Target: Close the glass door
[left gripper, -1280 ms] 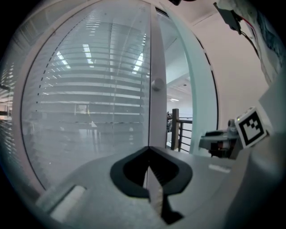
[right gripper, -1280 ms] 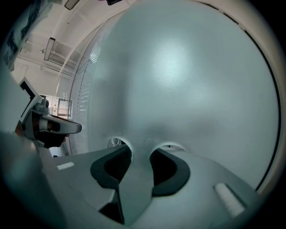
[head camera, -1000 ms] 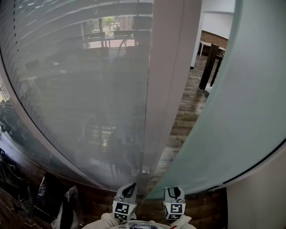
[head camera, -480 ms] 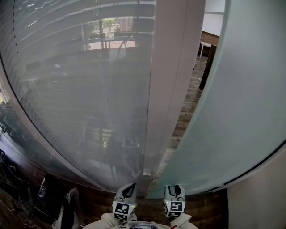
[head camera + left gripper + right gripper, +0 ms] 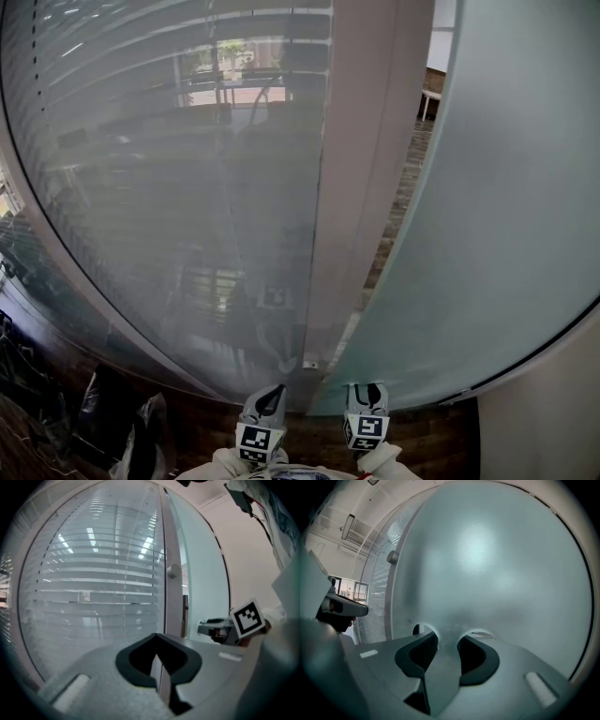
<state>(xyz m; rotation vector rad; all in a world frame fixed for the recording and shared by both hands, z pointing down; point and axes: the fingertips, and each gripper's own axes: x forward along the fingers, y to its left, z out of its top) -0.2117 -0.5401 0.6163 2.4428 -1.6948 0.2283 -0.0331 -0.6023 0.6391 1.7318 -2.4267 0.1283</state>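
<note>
- Right claw (image 5: 447,643), how does it stand?
- Jaws apart with nothing between them, tips right up at the frosted glass door (image 5: 506,216).
- And the left claw (image 5: 159,654)?
- Jaws together and empty, pointing at the pale post (image 5: 366,187) beside the blinds (image 5: 169,187).
- Is the door closed?
- Not quite. A narrow gap shows wooden floor (image 5: 401,197) between its edge and the post.

The left grey plastic gripper (image 5: 271,400), with black pads and a square-marker cube, has its jaws pressed flat together and points forward, near level. The right grey plastic gripper (image 5: 367,395) lies close alongside, parallel, with its jaws standing apart. Behind each is what appears to be a white-sleeved hand (image 5: 227,461), largely cropped.
</note>
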